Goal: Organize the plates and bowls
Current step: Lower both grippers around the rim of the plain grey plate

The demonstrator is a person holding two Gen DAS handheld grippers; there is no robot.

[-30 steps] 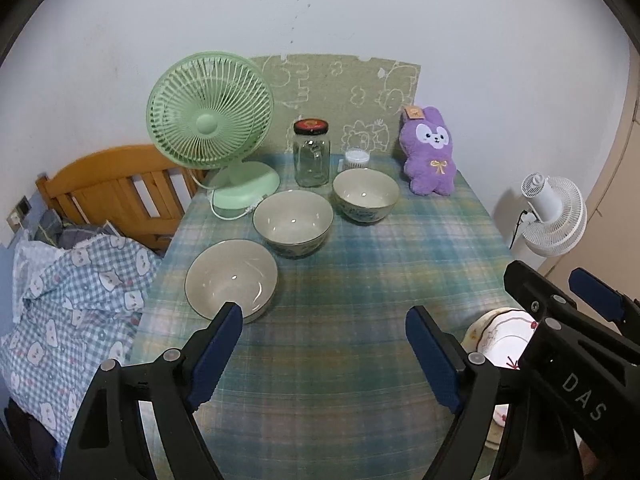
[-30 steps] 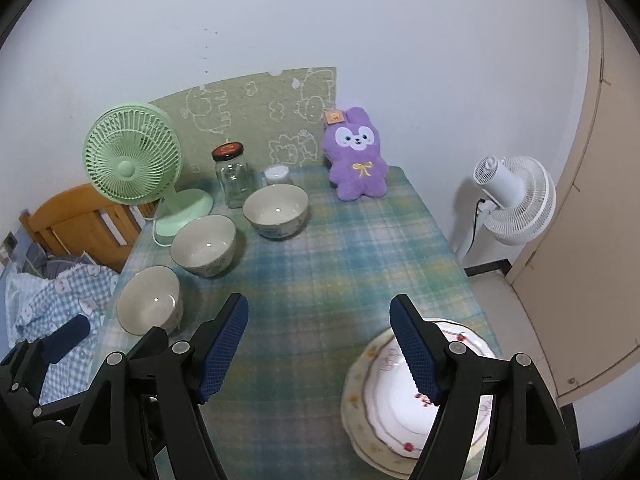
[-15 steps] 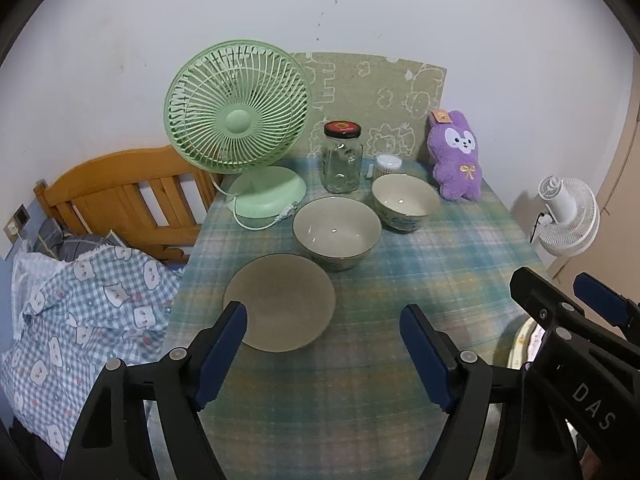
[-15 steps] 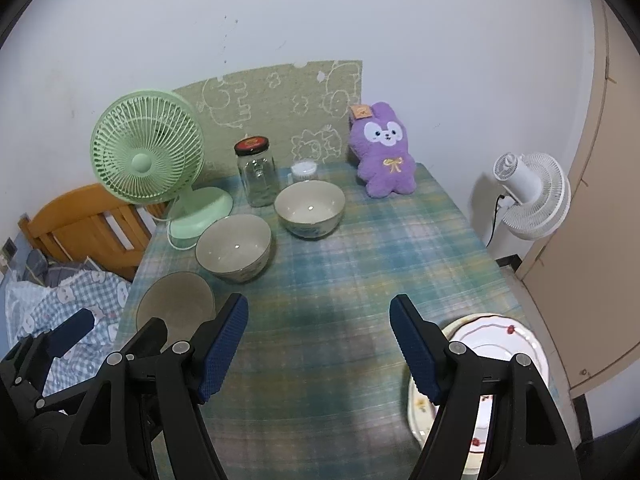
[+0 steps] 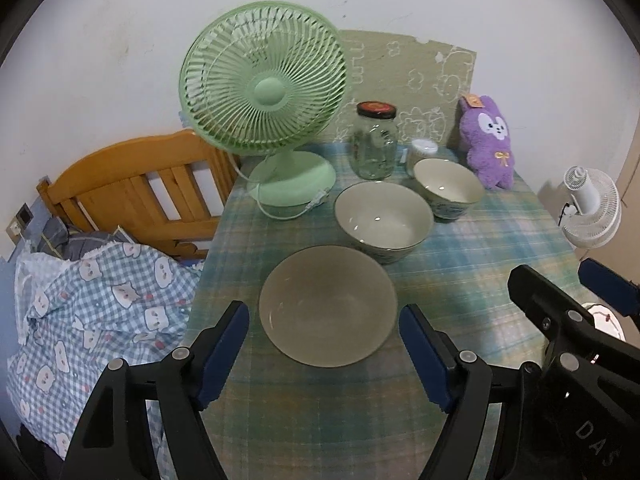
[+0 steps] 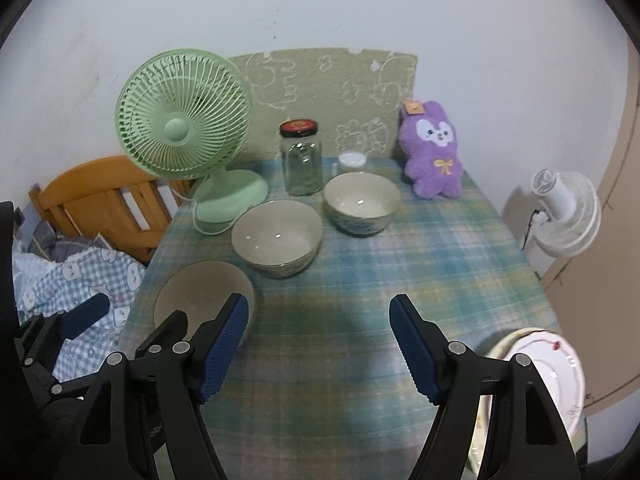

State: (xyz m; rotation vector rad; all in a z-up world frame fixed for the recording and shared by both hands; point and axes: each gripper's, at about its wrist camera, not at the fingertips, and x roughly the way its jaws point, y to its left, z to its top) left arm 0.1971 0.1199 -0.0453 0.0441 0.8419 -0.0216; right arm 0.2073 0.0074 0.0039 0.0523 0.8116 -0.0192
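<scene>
In the left wrist view, the bedding (image 5: 92,300) fills the lower left. The left gripper (image 5: 324,352) stands wide apart just below the nearest bowl (image 5: 328,306), gripping nothing. In the right wrist view, the right gripper (image 6: 319,346) is also wide and empty over the tablecloth (image 6: 360,280). Only this view shows the stacked plates (image 6: 548,372) clearly, at lower right.
</scene>
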